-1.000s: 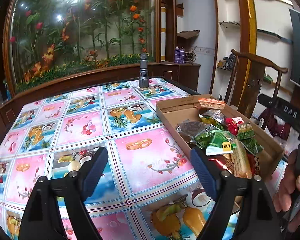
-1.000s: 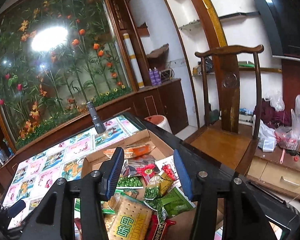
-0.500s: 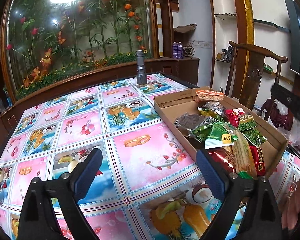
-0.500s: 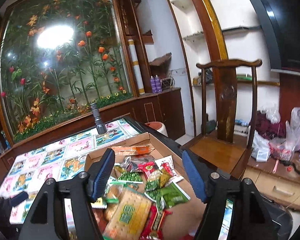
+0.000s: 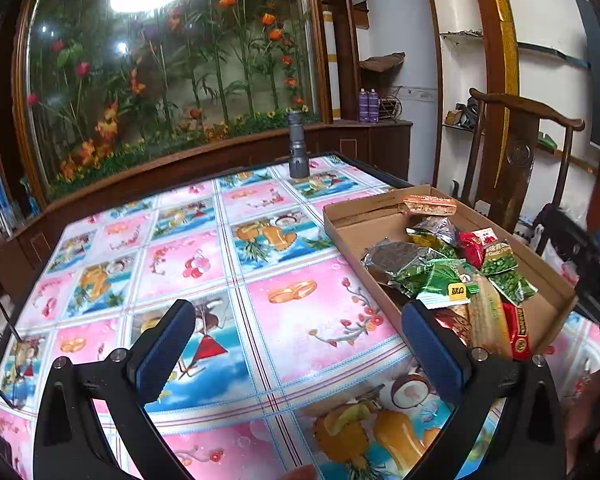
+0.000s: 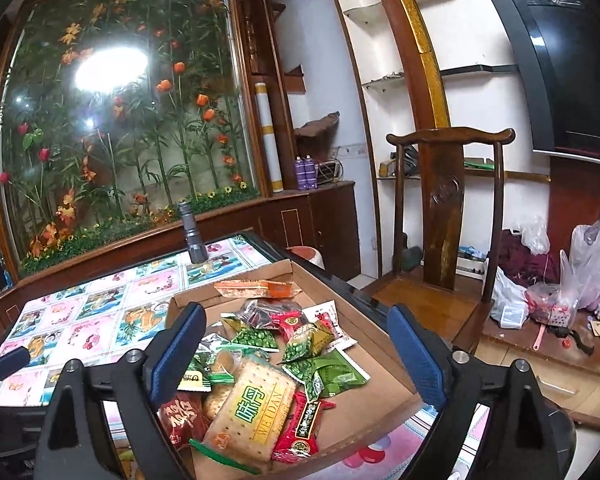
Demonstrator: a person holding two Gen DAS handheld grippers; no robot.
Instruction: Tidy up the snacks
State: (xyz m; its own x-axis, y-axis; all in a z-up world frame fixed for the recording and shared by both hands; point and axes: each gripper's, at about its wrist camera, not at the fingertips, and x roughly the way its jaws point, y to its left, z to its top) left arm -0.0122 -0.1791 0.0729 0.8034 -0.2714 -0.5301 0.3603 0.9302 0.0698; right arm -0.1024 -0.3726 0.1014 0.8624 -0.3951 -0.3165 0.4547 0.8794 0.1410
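Snacks (image 6: 260, 364) unmoved, seemingly, both grippers wider

Two wrist fisheyes, both looking forward and down across one counter

The left wrist view sits low behind the left tongs (image 5: 298, 350) over the patterned counter (image 5: 204, 264), facing the glass flower display (image 5: 172, 64), with the cardboard tray (image 5: 364, 216) of snack packets (image 5: 452, 276) off to its right. The right wrist view sits close above that tray (image 6: 384, 396), looking between the right tongs (image 6: 296, 350) onto the packets (image 6: 256, 404), less steeply tilted, taking in the wooden chair (image 6: 444, 208) and wall shelves. Both views share the tray, the packets, the upright grey flashlight (image 5: 298, 152) (image 6: 193, 236) at the counter's far edge, the display and the chair (image 5: 520, 152).
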